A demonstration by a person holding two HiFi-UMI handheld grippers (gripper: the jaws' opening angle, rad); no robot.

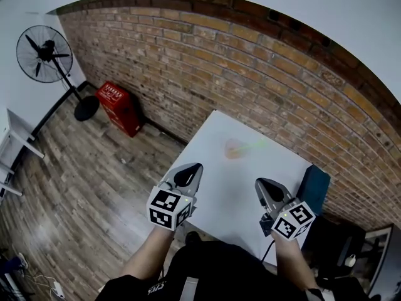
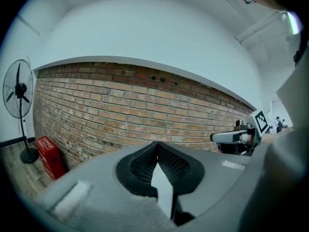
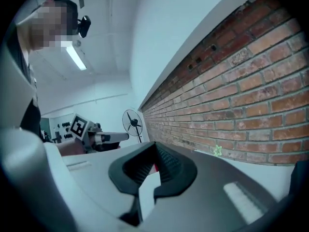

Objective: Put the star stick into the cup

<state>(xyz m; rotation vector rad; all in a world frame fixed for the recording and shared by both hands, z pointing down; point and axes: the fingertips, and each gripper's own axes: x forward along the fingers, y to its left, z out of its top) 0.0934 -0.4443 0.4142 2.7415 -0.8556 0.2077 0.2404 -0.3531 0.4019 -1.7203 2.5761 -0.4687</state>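
Observation:
On the white table a pink cup lies or stands toward the far side, too blurred to tell which. A thin green star stick stretches to its right. In the right gripper view only the green star shows, in front of the brick wall. My left gripper hovers over the table's near left edge, jaws together and empty. Over the near right part, my right gripper is also shut with nothing in it. Both are well short of the cup. Each gripper view shows meeting tips, left and right.
A brick wall runs behind the table. A standing fan and a red box are on the wooden floor at the left. A dark blue object stands against the table's right edge.

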